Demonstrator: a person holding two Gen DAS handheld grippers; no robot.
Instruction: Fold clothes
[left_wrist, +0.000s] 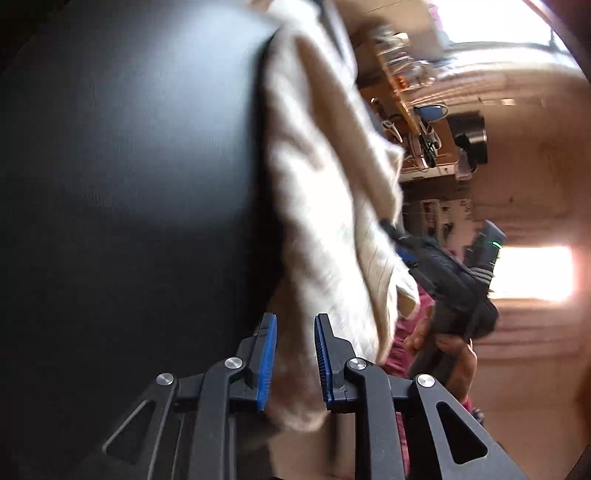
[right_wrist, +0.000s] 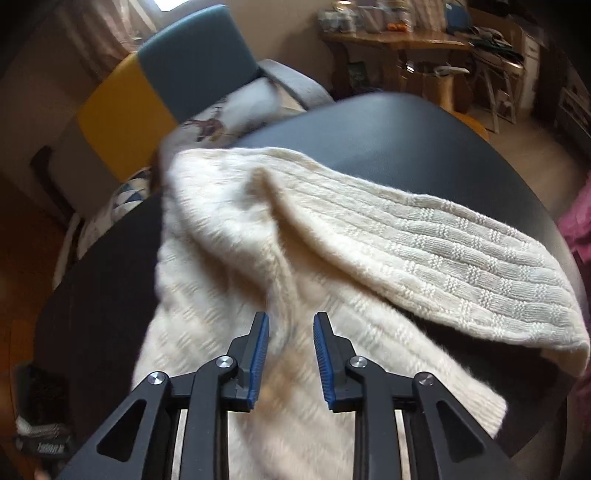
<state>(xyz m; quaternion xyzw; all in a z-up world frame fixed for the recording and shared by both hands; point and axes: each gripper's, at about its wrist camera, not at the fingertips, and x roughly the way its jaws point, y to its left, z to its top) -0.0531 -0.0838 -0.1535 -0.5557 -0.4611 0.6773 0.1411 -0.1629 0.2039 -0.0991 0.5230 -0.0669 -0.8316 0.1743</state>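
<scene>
Cream ribbed knit, a sweater (right_wrist: 288, 236) by the look of it, lies rumpled on the black round table (right_wrist: 461, 147), one broad flap (right_wrist: 443, 251) doubled over toward the right rim and a narrower length (right_wrist: 369, 369) running down toward the near edge. Such wool looks soft, limp and fairly thick; I judge it would sag and stretch if lifted by one point, so a hem or corner pinched through both layers is the safer hold. The right gripper (right_wrist: 290, 360) hovers low over the knit with its blue pads parted by a moderate gap and nothing clamped between them. The left gripper (left_wrist: 293, 363) is parted about the same; fabric (left_wrist: 332, 221) sits in the gap, yet whether the pads touch it I cannot tell.
</scene>
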